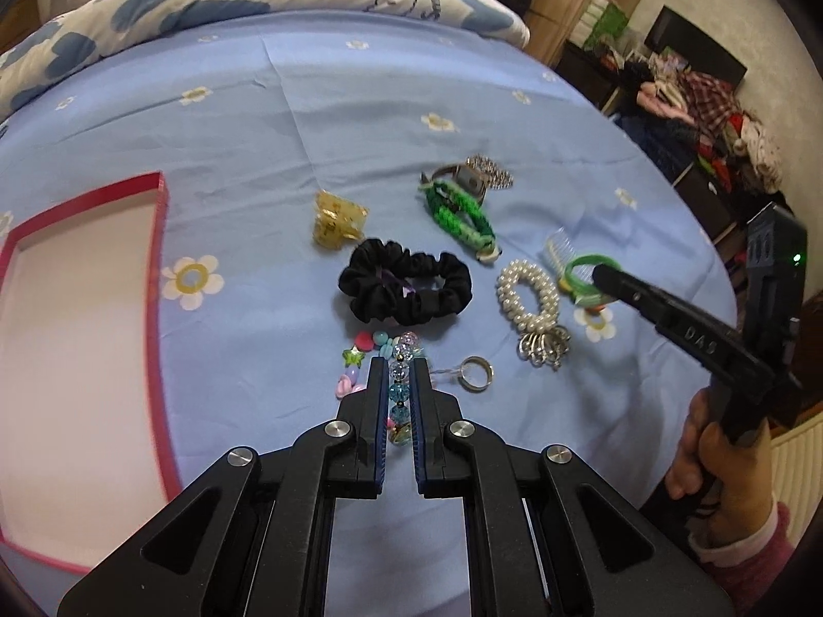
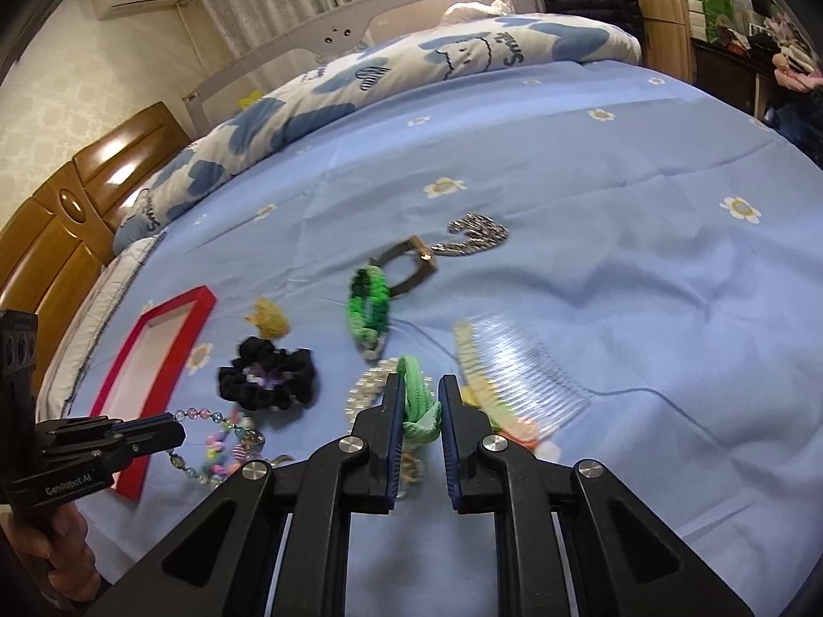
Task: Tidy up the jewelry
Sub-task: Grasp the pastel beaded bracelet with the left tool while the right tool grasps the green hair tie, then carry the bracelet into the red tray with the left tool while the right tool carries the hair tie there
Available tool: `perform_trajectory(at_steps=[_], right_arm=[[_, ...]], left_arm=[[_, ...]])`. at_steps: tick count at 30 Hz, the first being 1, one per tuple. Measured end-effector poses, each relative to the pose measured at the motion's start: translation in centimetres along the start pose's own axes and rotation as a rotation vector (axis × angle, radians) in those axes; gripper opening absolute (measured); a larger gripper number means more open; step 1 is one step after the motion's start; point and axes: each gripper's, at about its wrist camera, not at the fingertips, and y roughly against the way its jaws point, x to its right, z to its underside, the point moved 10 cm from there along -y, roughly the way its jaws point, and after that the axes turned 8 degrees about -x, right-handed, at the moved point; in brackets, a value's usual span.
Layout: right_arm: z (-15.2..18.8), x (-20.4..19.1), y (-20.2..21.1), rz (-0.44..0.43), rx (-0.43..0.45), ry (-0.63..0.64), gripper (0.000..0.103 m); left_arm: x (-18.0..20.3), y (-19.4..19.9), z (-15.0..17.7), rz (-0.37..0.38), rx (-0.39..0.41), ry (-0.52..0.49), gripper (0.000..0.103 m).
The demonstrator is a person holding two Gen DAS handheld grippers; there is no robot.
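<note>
The left gripper point(image 1: 399, 367) is closed on a beaded bracelet point(image 1: 400, 385); its clear and blue beads run between the two fingers point(image 1: 378, 385). Coloured charm beads point(image 1: 355, 355) lie on the bed just left of the fingertips.

The right gripper point(image 2: 419, 393) is closed on a green hair band point(image 2: 417, 401), which is pinched between its fingers point(image 2: 393, 401).

Layout on the blue flowered bedsheet point(image 1: 360, 103):
- Red-rimmed box point(image 1: 82, 308), open, at the left.
- Black scrunchie point(image 1: 406, 285), just beyond the left gripper.
- Yellow hair claw point(image 1: 337, 223), beyond the scrunchie, to its left.
- Green braided bracelet point(image 1: 458, 216), right of the claw.
- Pearl bracelet point(image 1: 530, 293), right of the scrunchie.
- Metal ring point(image 1: 476, 373), near right of the left gripper.
- Clear hair comb point(image 2: 524, 375), just right of the right gripper.
</note>
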Motion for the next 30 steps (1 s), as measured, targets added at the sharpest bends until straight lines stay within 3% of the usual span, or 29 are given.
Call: perform_trajectory(at_steps=[12, 30], right_arm=[[0.4, -7.5, -0.6, -0.108, -0.026, 0.089, 0.013], [-0.1, -20.5, -4.7, -0.277, -0.094, 0.231, 0.013]], left_arm=[[-4.6, 4.9, 0.5, -0.022, 0.101, 0.113, 0.007], [-15.2, 9.0, 0.6, -0.122, 0.188, 0.294, 0.006]])
